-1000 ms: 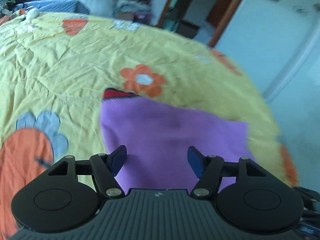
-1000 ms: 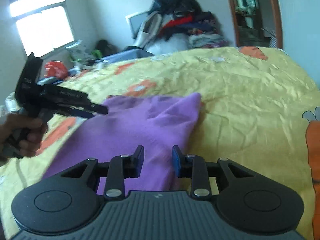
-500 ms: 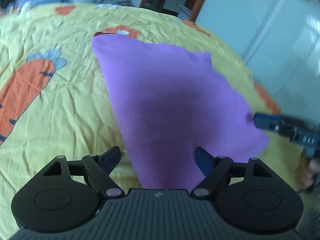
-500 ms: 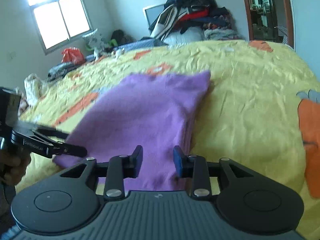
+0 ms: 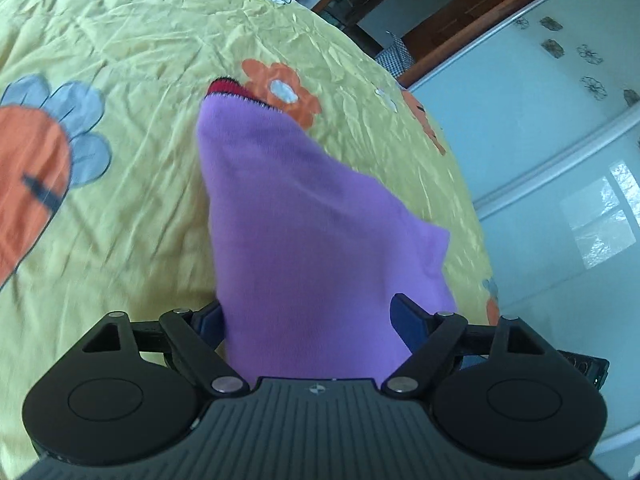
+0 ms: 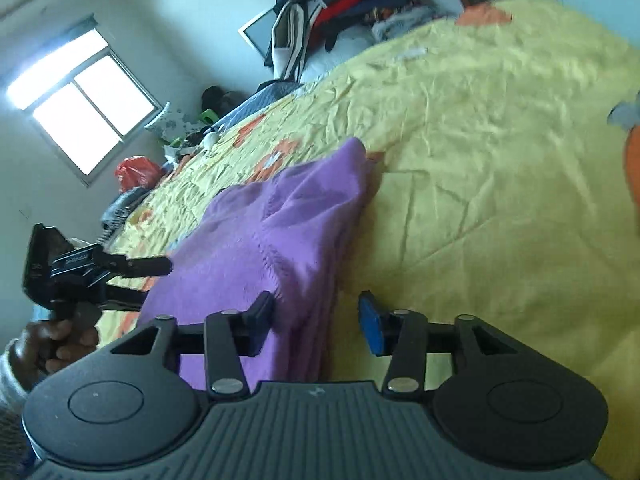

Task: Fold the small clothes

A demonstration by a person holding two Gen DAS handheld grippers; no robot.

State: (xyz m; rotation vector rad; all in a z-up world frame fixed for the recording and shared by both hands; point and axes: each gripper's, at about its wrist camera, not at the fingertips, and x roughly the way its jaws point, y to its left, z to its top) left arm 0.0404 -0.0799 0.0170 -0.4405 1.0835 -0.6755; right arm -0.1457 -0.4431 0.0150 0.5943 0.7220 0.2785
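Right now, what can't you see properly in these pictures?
- Near end of the purple knitted garment: left wrist view, hidden behind the black left gripper.
- Its near end, right wrist view: behind the right gripper.
- Heap of clothes by the far wall: too small and blurred.

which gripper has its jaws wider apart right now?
The left gripper: its jaws span the purple garment's end. The right gripper stands narrower.
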